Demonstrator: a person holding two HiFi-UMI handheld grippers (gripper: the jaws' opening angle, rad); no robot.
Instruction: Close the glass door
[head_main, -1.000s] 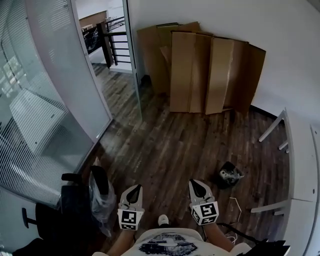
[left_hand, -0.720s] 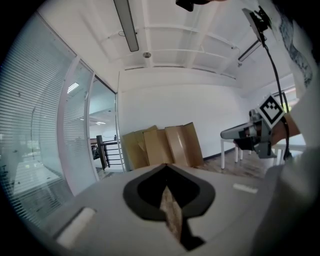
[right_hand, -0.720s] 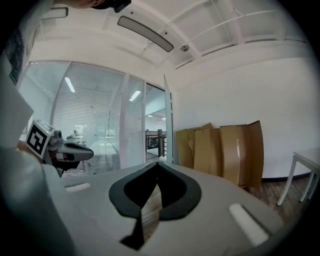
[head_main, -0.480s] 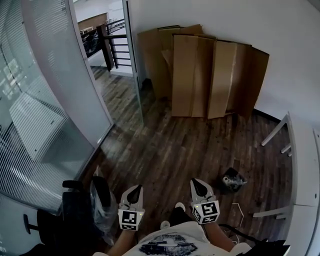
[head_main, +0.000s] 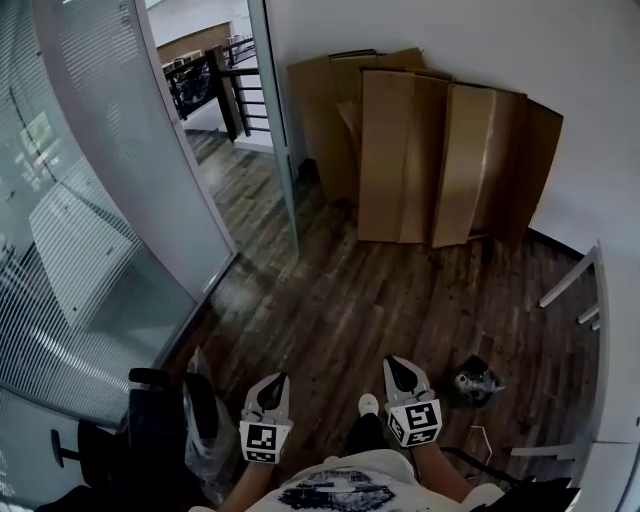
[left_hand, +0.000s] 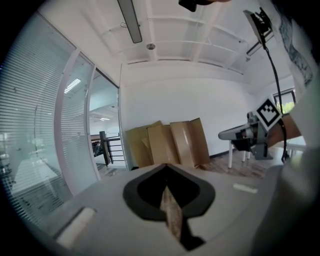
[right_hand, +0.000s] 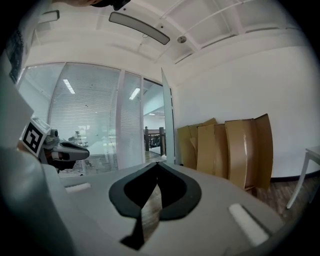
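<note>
The glass door (head_main: 281, 130) stands open, its white-framed leaf edge-on to the head view, right of the doorway (head_main: 225, 160). The right gripper view shows the door (right_hand: 167, 117) ahead, swung into the room. A frosted glass partition (head_main: 130, 170) is on the doorway's left. Both grippers are held low in front of the person, well short of the door and pointing across the wooden floor. My left gripper (head_main: 272, 385) (left_hand: 166, 170) is shut with nothing in it. The jaws of my right gripper (head_main: 398, 368) (right_hand: 156, 167) meet at the tips, also with nothing held.
Large cardboard sheets (head_main: 450, 160) lean on the far wall right of the door. A black office chair (head_main: 140, 435) and a plastic bag (head_main: 205, 410) sit at my left. A small dark object (head_main: 470, 382) lies on the floor; a white table (head_main: 610, 340) is at right.
The person has walked forward with both grippers, toward the doorway. The door and cardboard appear nearer and lower in the head view. Both grippers stayed shut.
</note>
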